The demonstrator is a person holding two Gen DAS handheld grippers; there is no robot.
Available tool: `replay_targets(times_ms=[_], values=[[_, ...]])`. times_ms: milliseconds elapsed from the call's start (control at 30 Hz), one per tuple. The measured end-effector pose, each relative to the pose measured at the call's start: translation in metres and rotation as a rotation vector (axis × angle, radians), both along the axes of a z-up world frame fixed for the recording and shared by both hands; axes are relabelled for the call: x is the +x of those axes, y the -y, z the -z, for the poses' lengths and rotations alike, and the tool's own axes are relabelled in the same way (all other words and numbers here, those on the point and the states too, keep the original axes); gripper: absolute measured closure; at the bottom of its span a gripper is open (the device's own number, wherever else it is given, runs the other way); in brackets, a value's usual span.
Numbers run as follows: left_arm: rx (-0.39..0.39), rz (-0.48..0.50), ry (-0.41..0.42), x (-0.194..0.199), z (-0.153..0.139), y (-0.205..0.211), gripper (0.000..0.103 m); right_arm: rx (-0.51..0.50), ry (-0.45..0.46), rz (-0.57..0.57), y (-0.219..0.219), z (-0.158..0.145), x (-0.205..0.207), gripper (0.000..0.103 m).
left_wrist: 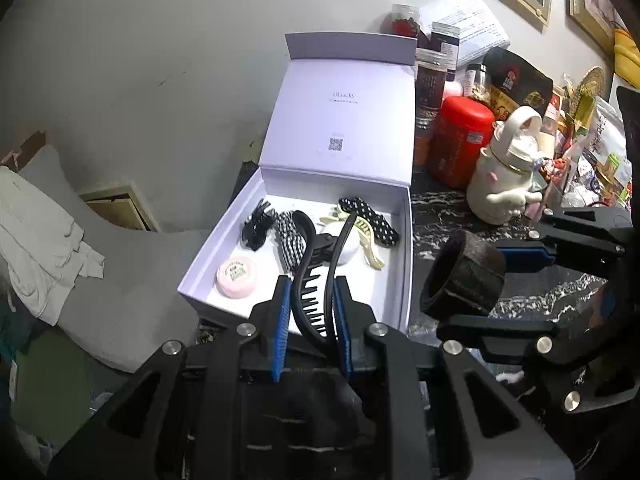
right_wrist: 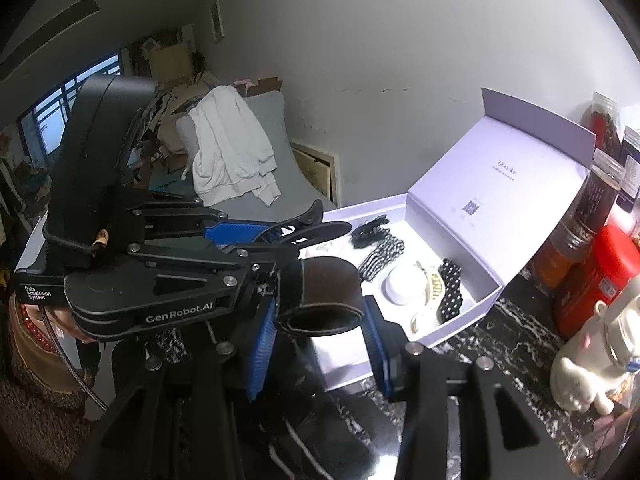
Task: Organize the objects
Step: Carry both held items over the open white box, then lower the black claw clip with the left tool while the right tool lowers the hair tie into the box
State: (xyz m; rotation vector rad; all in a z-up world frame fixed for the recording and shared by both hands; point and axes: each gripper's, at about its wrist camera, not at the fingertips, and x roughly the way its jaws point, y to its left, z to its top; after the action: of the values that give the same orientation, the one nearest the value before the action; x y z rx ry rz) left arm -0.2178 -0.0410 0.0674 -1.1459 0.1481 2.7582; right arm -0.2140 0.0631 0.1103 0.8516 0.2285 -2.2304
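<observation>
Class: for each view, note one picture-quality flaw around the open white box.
Left wrist view: fisheye bends the white box edges, corners vignette black. Right wrist view: the box floor glares bright around the round white case, and the dark band in the right claw looks soft.

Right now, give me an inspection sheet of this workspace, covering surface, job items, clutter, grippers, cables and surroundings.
Surface: black marble-patterned counter.
Job's things: open white box holding hair clips, a pink round tin and a polka-dot clip.
Clutter: red canister, white ceramic teapot, jars and packets behind.
Grippers: left gripper shut on black banana clip; right gripper shut on dark hair roller.
Cables: braided cable on the left gripper.
Surroundings: grey chair with white garment.
</observation>
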Motion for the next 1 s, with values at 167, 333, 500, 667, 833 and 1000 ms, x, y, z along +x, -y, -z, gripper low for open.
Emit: replay_targets(times_ms=[167,333,500,667,833,1000], values=[[-0.011,-0.007,-0.009,-0.017,-0.001,0.001,0.084,-0.017,-0.004,0.026,-0.004,-0.004,-0.019,0.06],[-0.008,-0.01,-0.015,-0.037,0.0,0.001,0.084,-0.026,-0.009,0.047,-0.006,-0.005,-0.04,0.06],[-0.038,-0.021,-0.038,-0.053,0.003,-0.005,0.084,-0.046,0.012,0.066,-0.009,-0.004,-0.063,0.06],[-0.028,-0.044,-0.059,-0.074,0.003,-0.007,0.084,-0.062,0.008,0.108,-0.012,-0.005,-0.087,0.06],[-0.033,-0.076,-0.085,-0.093,0.003,-0.003,0.084,-0.076,-0.016,0.149,-0.013,-0.011,-0.108,0.061],[-0.026,-0.108,-0.09,-0.117,0.001,0.005,0.084,-0.076,-0.014,0.183,-0.011,-0.009,-0.129,0.06]])
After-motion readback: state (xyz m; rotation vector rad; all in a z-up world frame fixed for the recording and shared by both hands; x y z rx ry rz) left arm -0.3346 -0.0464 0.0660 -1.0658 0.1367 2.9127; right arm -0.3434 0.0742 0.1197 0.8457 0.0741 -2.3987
